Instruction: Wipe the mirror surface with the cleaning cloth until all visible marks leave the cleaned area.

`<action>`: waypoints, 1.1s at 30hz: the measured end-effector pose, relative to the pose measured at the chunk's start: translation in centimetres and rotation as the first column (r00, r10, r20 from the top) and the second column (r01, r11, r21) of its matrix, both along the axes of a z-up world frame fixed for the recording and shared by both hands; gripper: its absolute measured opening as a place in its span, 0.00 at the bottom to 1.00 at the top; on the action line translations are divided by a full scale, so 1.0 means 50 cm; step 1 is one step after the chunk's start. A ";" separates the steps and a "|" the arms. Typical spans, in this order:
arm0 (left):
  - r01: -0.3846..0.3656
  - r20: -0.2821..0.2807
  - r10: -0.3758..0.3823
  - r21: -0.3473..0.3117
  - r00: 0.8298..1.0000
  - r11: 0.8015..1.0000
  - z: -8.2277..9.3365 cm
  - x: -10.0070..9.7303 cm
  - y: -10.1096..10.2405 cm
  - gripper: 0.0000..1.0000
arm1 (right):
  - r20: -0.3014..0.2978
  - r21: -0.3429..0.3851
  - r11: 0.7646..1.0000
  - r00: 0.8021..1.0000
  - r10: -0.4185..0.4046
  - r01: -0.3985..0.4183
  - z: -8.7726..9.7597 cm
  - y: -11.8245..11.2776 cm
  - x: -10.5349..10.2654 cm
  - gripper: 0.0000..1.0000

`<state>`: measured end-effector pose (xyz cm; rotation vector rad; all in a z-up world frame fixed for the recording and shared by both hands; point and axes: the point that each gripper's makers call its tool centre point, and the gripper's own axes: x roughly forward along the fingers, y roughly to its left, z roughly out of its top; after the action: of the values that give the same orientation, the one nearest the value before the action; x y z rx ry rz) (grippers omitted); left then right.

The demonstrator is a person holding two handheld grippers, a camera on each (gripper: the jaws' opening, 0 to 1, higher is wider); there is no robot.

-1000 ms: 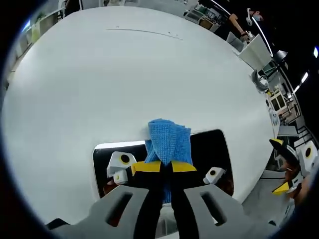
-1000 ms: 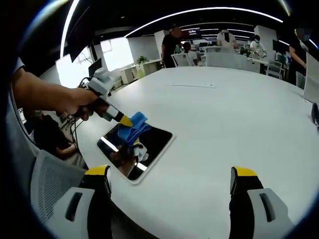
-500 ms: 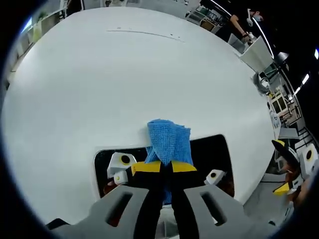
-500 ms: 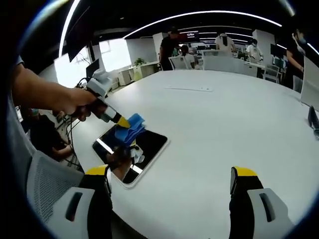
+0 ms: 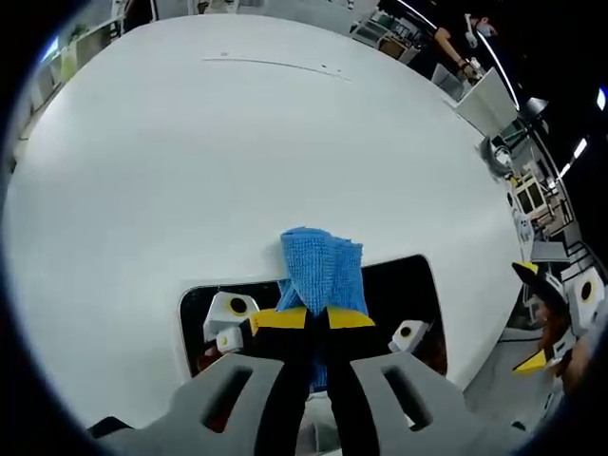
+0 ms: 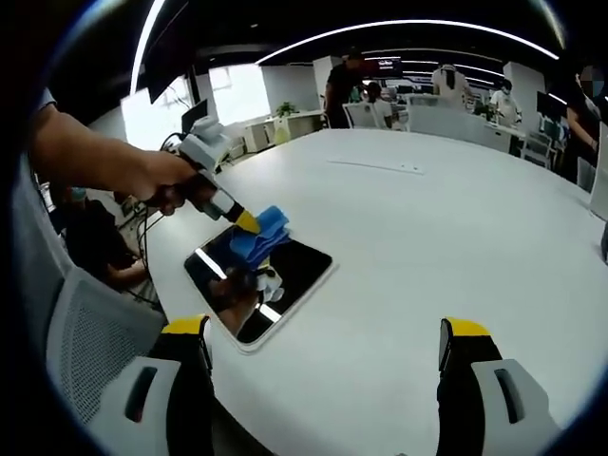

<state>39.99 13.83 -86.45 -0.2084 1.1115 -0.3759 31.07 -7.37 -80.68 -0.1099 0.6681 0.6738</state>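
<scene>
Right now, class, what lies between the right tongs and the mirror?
In the right gripper view, bare white table lies between the open right tongs and the mirror.

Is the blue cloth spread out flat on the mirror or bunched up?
Bunched up. The blue cloth is folded into a wad, clamped in the left tool over the mirror, covering a small part of it.

No lettering, label or number can be read anywhere; distant office screens are perhaps too blurred.
</scene>
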 end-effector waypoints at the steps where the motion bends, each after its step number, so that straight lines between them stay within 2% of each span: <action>1: -0.001 0.001 0.001 0.002 1.000 1.000 0.001 -0.001 -0.001 0.02 | 0.000 0.000 1.000 1.000 0.002 -0.002 0.000 -0.001 0.002 0.99; 16: -0.008 -0.011 0.008 -0.009 1.000 1.000 0.000 0.002 0.001 0.02 | -0.003 0.018 1.000 1.000 0.004 -0.004 -0.004 0.008 0.012 0.99; 18: -0.011 0.008 0.011 0.008 1.000 1.000 0.003 0.008 0.011 0.02 | -0.004 0.016 1.000 1.000 0.005 -0.005 -0.003 0.011 0.009 0.99; 23: -0.036 0.009 0.036 -0.003 0.999 0.999 0.001 0.024 0.034 0.02 | -0.013 0.022 1.000 1.000 0.004 -0.003 -0.006 0.018 -0.001 0.99; 33: -0.029 0.005 0.029 0.001 1.000 1.000 0.000 0.029 0.034 0.02 | -0.024 0.043 0.999 0.999 -0.031 0.032 -0.007 0.027 -0.025 0.99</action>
<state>41.45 15.52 -86.44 -0.2219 1.1027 -0.3499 29.82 -6.01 -81.04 -0.0513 0.6760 0.6596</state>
